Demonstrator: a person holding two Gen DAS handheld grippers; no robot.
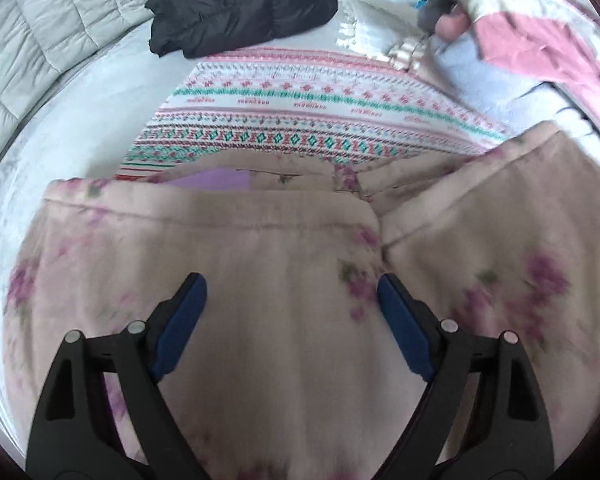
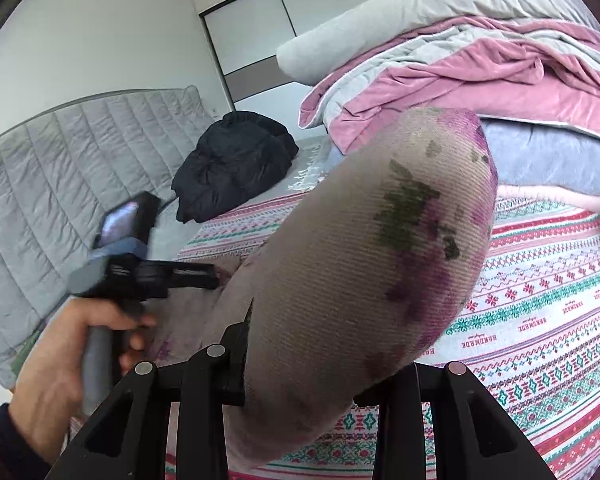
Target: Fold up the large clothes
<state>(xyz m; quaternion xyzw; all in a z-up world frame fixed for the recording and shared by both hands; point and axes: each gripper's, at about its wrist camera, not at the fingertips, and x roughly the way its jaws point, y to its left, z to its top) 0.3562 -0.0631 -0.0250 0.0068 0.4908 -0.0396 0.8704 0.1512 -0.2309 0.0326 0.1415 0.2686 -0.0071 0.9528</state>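
— Where's the floral fleece garment?

— Spread on the patterned bedsheet, right under the left tool, whose blue pads stand wide with nothing pinched.

— And the right tool?

— Narrow, clamped on a fold of that same garment, which bulges up ahead of it. A black jacket lies well beyond.

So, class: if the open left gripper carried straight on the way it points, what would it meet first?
Most likely the pale pink floral fleece garment, which fills the view between and beyond the left gripper and its open jaws. Depth is unclear, so how soon it would touch cannot be told.
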